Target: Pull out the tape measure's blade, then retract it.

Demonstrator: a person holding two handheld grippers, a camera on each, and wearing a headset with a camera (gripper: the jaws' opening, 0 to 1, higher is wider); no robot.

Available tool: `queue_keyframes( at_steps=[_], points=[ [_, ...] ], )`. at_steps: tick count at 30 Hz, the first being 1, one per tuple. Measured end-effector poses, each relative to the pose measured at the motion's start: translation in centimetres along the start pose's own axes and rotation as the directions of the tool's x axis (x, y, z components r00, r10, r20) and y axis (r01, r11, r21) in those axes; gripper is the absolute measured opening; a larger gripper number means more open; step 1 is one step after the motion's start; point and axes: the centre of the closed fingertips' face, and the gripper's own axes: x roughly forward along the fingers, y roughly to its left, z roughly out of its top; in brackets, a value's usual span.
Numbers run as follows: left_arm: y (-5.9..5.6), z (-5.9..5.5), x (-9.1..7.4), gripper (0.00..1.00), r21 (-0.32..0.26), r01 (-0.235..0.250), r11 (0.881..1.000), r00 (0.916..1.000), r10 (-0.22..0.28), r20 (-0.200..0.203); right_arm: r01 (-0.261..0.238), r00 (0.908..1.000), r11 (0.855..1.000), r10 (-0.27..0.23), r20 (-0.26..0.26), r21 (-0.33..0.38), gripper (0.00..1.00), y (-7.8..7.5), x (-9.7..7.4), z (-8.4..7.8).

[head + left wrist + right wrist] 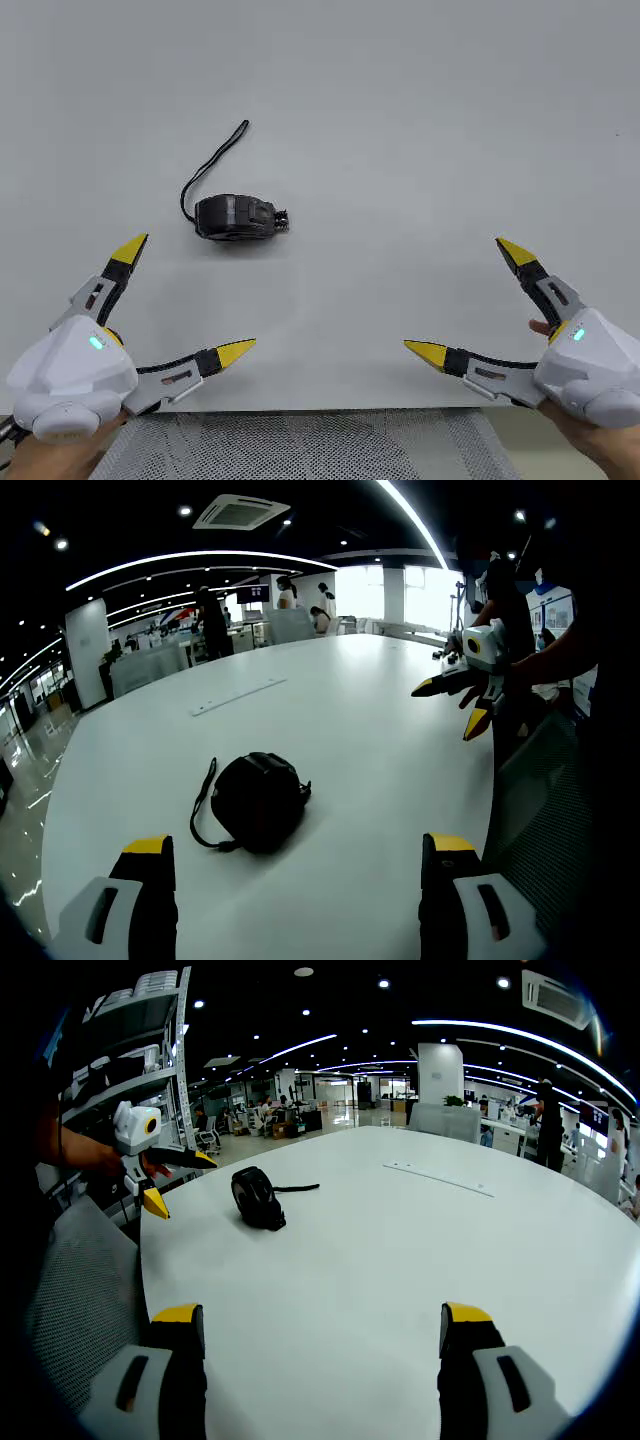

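A black tape measure (235, 218) lies on the white table (400, 150), its blade tip facing right and its black wrist strap (208, 167) curling away behind it. My left gripper (190, 296) is open near the table's front left, a short way in front of the tape measure (258, 800). At the front right my right gripper (470, 298) stands open too, well away from the tape measure (259, 1197). Nothing sits between either pair of yellow-tipped fingers. The blade looks fully wound in.
A grey mesh chair back (290, 445) lies below the table's front edge. A thin white strip (238, 695) rests farther out on the table. Desks, shelving (140, 1050) and people stand in the office beyond.
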Motion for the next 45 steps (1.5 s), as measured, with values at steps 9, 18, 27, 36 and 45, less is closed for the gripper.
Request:
queue_keyframes(
  at_steps=[9, 18, 27, 36, 45],
  points=[
    [-0.18, 0.05, 0.00, 1.00, 0.011, 0.004, 1.000, 1.0000, -0.004, -0.004, -0.003, 1.0000, 1.000, 0.003, -0.007, -0.002, 1.00, 0.06, -0.10, -0.10],
    [-0.27, 0.12, 0.07, 1.00, 0.010, 0.006, 1.000, 1.0000, -0.006, -0.007, -0.005, 0.9999, 1.000, 0.005, -0.009, -0.004, 1.00, 0.00, -0.11, -0.05],
    [-0.17, 0.15, 0.13, 1.00, 0.014, 0.007, 1.000, 0.9999, -0.006, -0.009, -0.016, 0.9998, 1.000, 0.016, -0.008, -0.004, 1.00, 0.14, -0.12, -0.01],
    [-0.11, 0.15, 0.19, 1.00, 0.022, 0.015, 1.000, 0.9998, -0.015, -0.013, -0.031, 0.9994, 0.999, 0.031, -0.017, -0.011, 0.99, 0.12, 0.01, -0.01],
    [0.19, -0.01, 0.34, 0.99, 0.039, 0.030, 0.999, 0.9991, -0.028, -0.031, -0.062, 0.9976, 0.998, 0.061, -0.034, -0.028, 0.97, 0.26, 0.24, -0.06]
  ],
)
